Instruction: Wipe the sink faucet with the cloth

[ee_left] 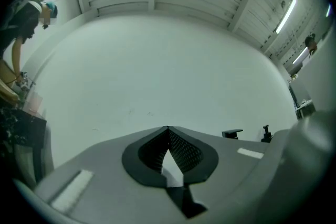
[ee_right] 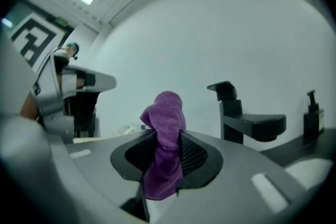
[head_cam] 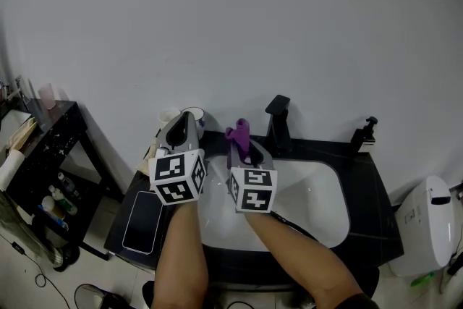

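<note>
Right gripper view is showing the right gripper (ee_right: 168,134) clenching the purple cloth (ee_right: 164,107), left of the black faucet (ee_right: 236,113) and apart from it. The left gripper (ee_left: 168,131) is holding its jaws together, empty. Wiping is apparently not started; the whole faucet is awaiting contact

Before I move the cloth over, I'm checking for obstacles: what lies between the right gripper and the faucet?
Nothing: the right gripper view shows a bare stretch from the purple cloth to the black faucet.
</note>
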Demonstrator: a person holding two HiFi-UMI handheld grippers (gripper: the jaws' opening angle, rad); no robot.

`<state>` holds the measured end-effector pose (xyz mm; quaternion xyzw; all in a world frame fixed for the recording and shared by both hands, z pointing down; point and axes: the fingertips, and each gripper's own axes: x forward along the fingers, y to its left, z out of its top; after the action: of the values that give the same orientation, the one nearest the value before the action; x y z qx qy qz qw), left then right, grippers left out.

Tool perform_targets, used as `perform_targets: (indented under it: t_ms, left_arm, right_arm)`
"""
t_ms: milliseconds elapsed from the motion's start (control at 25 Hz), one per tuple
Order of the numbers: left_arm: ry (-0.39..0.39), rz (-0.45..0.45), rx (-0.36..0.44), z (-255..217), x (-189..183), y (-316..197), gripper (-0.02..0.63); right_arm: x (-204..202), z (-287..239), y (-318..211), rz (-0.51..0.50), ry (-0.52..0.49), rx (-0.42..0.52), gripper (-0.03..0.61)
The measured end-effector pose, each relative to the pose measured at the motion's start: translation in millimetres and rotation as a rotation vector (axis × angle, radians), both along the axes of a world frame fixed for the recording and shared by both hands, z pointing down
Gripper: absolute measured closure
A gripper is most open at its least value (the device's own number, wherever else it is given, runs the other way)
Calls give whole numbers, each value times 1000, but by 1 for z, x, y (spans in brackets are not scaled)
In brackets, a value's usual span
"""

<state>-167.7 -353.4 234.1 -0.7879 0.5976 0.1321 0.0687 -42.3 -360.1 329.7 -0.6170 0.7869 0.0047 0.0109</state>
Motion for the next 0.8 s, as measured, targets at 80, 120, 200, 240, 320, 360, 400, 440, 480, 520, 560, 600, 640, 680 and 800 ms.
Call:
perform_targets:
  t_ms: [80,120,200,240,320,360,400,440,480,520,560,600,640,680,800]
  left_arm:
    - [0,-8,-12,4,-3,-2,597]
    - [0,-14,-19,5,-4,-3,597]
    - [4,-32,-25,6,-7,-4,597]
    - [11,-41,-23,5,-9,-4,597]
    - [23,-54,-14,2,-14,-1,597]
    - [25,-58,-8,0,-15,0,597]
    - [24,-60,-3,-1,-15,2,597]
    - [22,-58,2,-2,-14,3,597]
    - [19,-54,5,-2,-13,4,597]
    - [17,-51,7,-3,-12,4,597]
    - [14,-48,9,-4,-11,4,597]
    - [12,-46,11,-4,-10,4,597]
    - [9,-43,11,-4,-9,4,597]
    - [7,-40,10,-4,-8,3,597]
    - [1,-29,6,-3,-3,2,597]
  right_arm:
    - [7,-3,-9,31,-137,-7,471]
    - [11,-3,-14,43,-207,-15,471]
    - [19,-4,-23,56,-361,-32,472]
    - [23,-6,-28,60,-443,-37,472]
    - [30,-11,-36,63,-591,-34,472]
    - [32,-14,-40,65,-650,-32,472]
    - [34,-15,-43,71,-698,-31,473]
    - [35,-16,-46,79,-736,-31,474]
    - [37,-17,-48,90,-768,-32,474]
    - [39,-17,-51,103,-797,-36,474]
    - [40,-16,-54,117,-826,-42,474]
    - [42,-14,-56,132,-854,-49,474]
    - [43,-11,-58,146,-878,-56,474]
    - [45,-8,-60,158,-893,-61,474]
    - [52,0,-62,185,-920,-66,474]
